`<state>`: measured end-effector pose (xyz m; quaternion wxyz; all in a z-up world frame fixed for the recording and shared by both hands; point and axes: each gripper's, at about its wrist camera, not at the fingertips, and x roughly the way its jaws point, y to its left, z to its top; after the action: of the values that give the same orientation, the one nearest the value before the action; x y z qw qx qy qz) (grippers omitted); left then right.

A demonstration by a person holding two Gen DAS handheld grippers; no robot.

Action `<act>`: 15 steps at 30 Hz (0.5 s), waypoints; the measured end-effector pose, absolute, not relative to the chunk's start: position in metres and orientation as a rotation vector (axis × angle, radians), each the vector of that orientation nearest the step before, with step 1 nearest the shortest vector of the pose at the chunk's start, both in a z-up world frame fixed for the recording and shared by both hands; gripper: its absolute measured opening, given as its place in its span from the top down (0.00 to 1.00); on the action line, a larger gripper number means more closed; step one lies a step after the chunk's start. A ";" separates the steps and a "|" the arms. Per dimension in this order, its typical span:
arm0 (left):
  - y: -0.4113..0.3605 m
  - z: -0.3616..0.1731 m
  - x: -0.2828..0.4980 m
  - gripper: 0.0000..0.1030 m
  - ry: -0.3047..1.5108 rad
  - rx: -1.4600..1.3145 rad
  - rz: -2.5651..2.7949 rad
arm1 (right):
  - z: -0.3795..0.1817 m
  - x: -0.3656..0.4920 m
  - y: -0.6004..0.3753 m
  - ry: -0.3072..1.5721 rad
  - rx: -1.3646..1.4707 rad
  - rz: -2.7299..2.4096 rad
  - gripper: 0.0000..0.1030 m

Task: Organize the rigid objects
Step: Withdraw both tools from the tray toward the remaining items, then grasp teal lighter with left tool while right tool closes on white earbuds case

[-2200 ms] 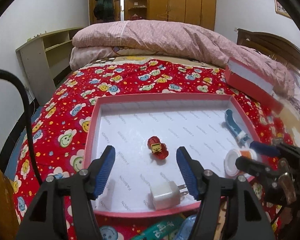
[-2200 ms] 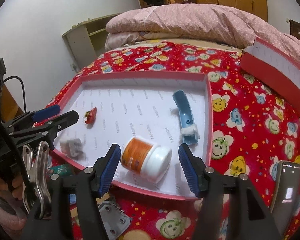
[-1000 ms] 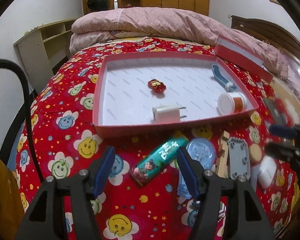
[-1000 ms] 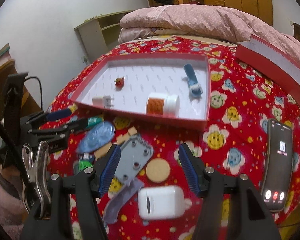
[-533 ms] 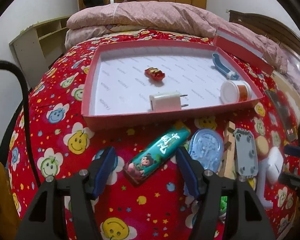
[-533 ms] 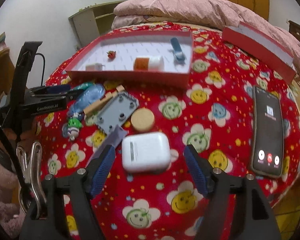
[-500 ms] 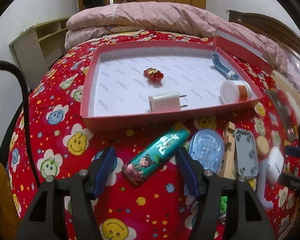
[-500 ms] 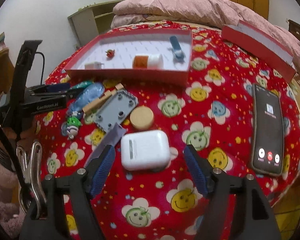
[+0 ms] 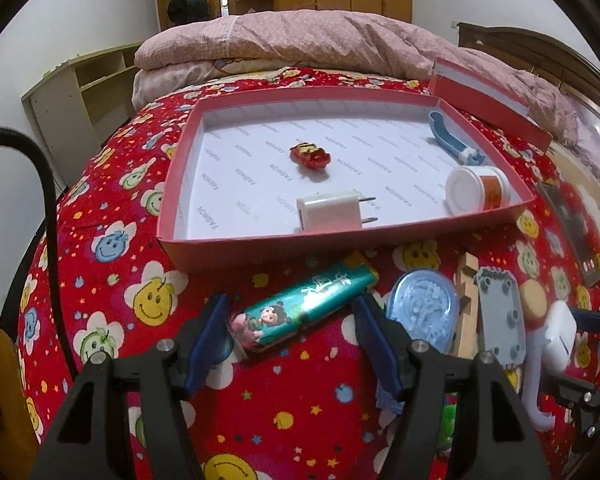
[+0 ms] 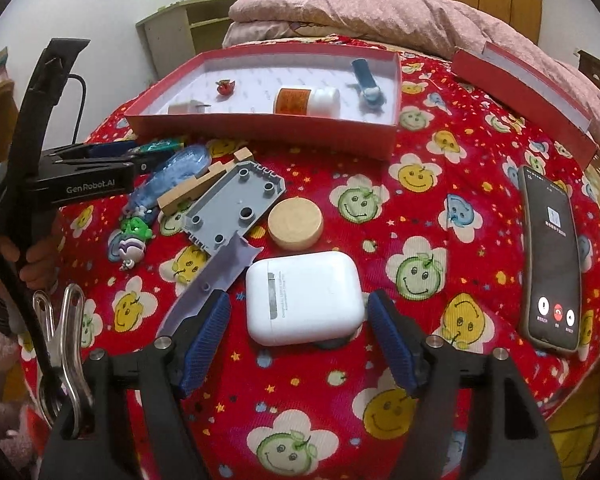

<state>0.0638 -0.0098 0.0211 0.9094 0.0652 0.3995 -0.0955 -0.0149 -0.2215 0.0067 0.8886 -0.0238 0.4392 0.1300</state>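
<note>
Both grippers straddle targets lying on the bed in front of the red tray (image 9: 172, 240): left gripper (image 9: 292, 336) wide around the green tube (image 9: 304, 308), right gripper (image 10: 298, 334) wide around the white case (image 10: 304, 296). Lower squarely, then close evenly across each narrow side.
</note>
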 end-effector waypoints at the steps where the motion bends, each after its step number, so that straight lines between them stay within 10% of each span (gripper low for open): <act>1: -0.010 0.021 0.065 0.32 0.825 0.137 -0.199 | 0.006 -0.016 -0.222 0.906 -0.048 0.270 0.29; 9: -0.018 0.023 0.047 0.60 0.862 0.168 -0.244 | 0.006 -0.020 -0.226 0.875 -0.025 0.287 0.29; 15: -0.026 0.023 0.036 0.61 0.888 0.189 -0.259 | 0.005 -0.021 -0.230 0.858 -0.005 0.298 0.29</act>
<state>0.0362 -0.0263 0.0235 0.8907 0.0912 0.4276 -0.1247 -0.0212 -0.2297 0.0055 0.8985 -0.0025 0.4145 0.1441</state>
